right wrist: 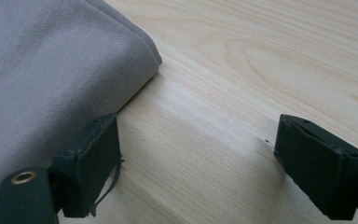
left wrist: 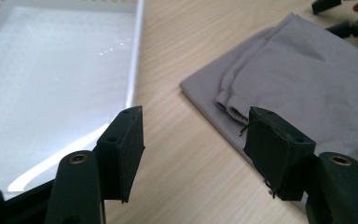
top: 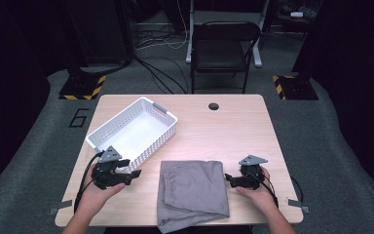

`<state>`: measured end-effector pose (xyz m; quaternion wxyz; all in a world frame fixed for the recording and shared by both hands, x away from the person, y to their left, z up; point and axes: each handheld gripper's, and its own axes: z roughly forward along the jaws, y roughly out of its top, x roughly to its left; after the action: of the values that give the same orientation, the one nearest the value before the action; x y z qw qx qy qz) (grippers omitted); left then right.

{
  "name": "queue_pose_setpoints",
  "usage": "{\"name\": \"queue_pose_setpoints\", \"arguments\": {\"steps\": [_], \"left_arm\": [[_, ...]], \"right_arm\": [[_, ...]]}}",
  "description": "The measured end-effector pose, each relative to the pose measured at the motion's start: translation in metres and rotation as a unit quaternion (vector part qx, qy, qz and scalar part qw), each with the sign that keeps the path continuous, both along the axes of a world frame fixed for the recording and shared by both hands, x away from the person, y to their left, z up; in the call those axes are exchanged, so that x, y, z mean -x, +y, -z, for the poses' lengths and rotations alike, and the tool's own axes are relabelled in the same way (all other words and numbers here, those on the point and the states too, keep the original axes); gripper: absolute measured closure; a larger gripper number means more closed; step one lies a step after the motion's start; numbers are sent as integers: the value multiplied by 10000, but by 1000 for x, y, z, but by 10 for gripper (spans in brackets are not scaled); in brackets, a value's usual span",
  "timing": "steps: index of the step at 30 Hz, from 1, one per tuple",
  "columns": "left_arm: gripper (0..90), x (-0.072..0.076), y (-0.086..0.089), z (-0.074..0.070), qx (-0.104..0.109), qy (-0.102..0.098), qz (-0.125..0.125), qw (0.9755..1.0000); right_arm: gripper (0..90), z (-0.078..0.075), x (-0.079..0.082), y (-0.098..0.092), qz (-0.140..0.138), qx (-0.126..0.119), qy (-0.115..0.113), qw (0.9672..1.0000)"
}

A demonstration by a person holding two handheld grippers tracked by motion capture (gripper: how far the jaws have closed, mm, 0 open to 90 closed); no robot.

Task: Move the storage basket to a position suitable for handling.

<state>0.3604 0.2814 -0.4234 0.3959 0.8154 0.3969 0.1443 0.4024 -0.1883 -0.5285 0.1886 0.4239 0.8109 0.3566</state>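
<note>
While both rest low over the table:
Left gripper (left wrist: 193,140): jaws wide apart, empty; white basket (left wrist: 51,84) beside its left jaw.
Right gripper (right wrist: 196,163): jaws wide apart, empty; grey folded cloth (right wrist: 51,70) beside its left jaw.

black chair (top: 225,48), floor cables (top: 161,73) — beyond table (top: 243,131)

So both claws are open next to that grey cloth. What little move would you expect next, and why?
Probably each gripper slides inward to pinch its side of the folded grey cloth. The left gripper and right gripper flank it, jaws open, holding nothing. The white basket stands empty beside it, perhaps where it will go.
</note>
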Motion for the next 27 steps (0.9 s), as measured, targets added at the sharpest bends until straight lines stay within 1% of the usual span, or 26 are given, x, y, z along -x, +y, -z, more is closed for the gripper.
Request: {"name": "queue_pose_setpoints", "arguments": {"steps": [2, 5, 8, 9, 11, 13, 14, 15, 16, 17, 18, 19, 20, 24, 25, 26, 27], "left_arm": [[370, -3, 1, -2, -22, -6, -61, 10000], [369, -9, 2, -4, -140, 18, -119, 9998], [370, -14, 2, -4, -98, 10, -290, 9995], [369, -16, 4, -5, -106, 71, -325, 9994], [369, -18, 5, -5, -110, 73, -368, 9992], [369, -21, 10, -5, -74, 111, -553, 9984], [369, -22, 13, -5, -120, 89, -616, 9980], [368, -22, 16, -5, -110, 80, -672, 9976], [364, -22, 16, -5, -110, 80, -672, 9976], [364, -22, 18, -4, -76, 46, -769, 9970], [359, -21, 26, -4, -78, 71, -885, 9960], [353, -21, 31, -2, -76, 41, -1051, 9944], [343, -21, 31, -2, -76, 41, -1051, 9944], [313, -20, 43, 1, -71, 136, -1297, 9914], [304, -20, 46, 3, -87, 149, -1393, 9901], [298, -20, 48, 4, -100, 169, -1437, 9894], [293, -20, 50, 6, -82, 159, -1529, 9881]], "right_arm": [[135, 0, 0, 0, 1, 1, 0, 10000], [136, 0, 0, 0, 0, 1, 0, 10000], [136, 0, 0, 0, 1, 0, 1, 10000], [135, 0, 0, 0, -3, -8, 4, 10000], [136, 0, 0, 0, -2, 6, -2, 10000], [136, 0, 0, 0, 1, 0, -1, 10000], [136, 0, 0, 0, -4, 8, -3, 10000], [136, 0, 0, 0, -3, 7, -3, 10000], [136, 0, 0, 0, -2, -9, 6, 10000], [136, 0, 0, 0, -2, -9, 6, 10000], [136, 0, 0, 0, 2, 0, 0, 10000], [136, 0, 0, 0, 2, 0, 1, 10000], [136, 0, 0, 0, 2, 0, 1, 10000], [136, 0, 0, 0, 0, 1, 0, 10000], [136, 0, 0, 0, 0, 1, 0, 10000], [136, 0, 0, 0, -1, -8, 5, 10000], [135, 0, 0, 0, 3, 0, 0, 10000]]}}
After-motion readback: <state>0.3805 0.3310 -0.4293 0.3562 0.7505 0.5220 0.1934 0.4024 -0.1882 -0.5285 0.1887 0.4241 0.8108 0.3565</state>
